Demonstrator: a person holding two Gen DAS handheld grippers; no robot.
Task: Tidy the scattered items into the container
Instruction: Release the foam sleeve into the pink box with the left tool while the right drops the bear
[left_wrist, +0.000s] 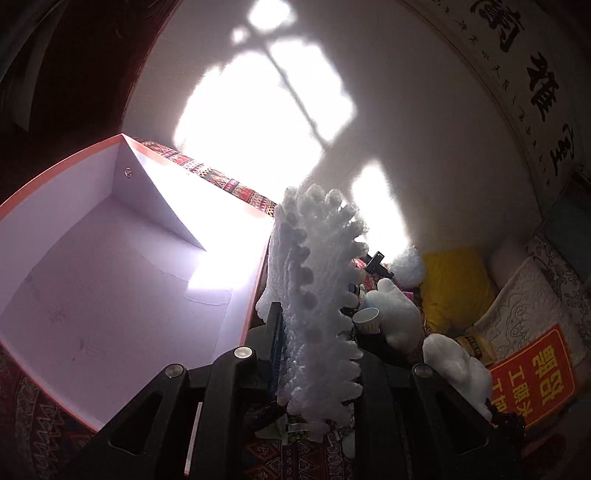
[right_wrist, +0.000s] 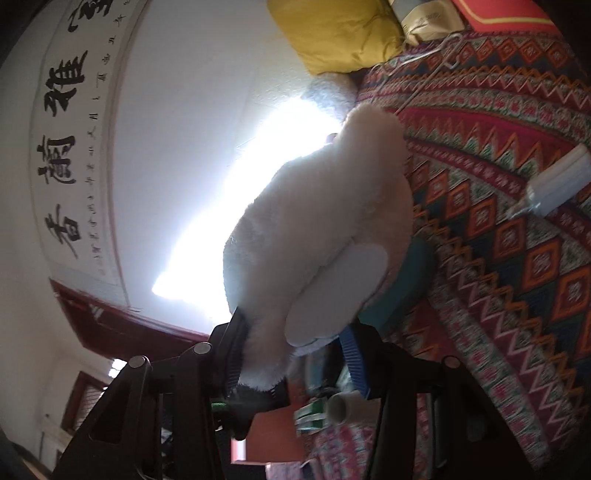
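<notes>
- Holding a white knobbly chenille piece upright in my left gripper, I read the jaws as closed right down on its lower part; it stands just beside the box's right wall.
- Left wrist view only: the open pink-rimmed box, pale lilac inside, with nothing showing on its lit floor, sits on the patterned cloth.
- Left wrist view only: beyond the chenille piece I see a paper cup, a white plush and another white plush nearer the lens, a red sign with yellow characters, and a pale embroidered cushion.
- Right wrist view: my right gripper has a cream plush toy between its fingers, jaws partly open around it and pressing its lower end; the toy is lifted clear of the cloth, against the wall.
- Right wrist view only: a white tube lies on the patterned cloth, a wire hanger near the top, a paper roll below the jaws.
- Both views: a yellow cushion and the calligraphy scroll on the wall.
</notes>
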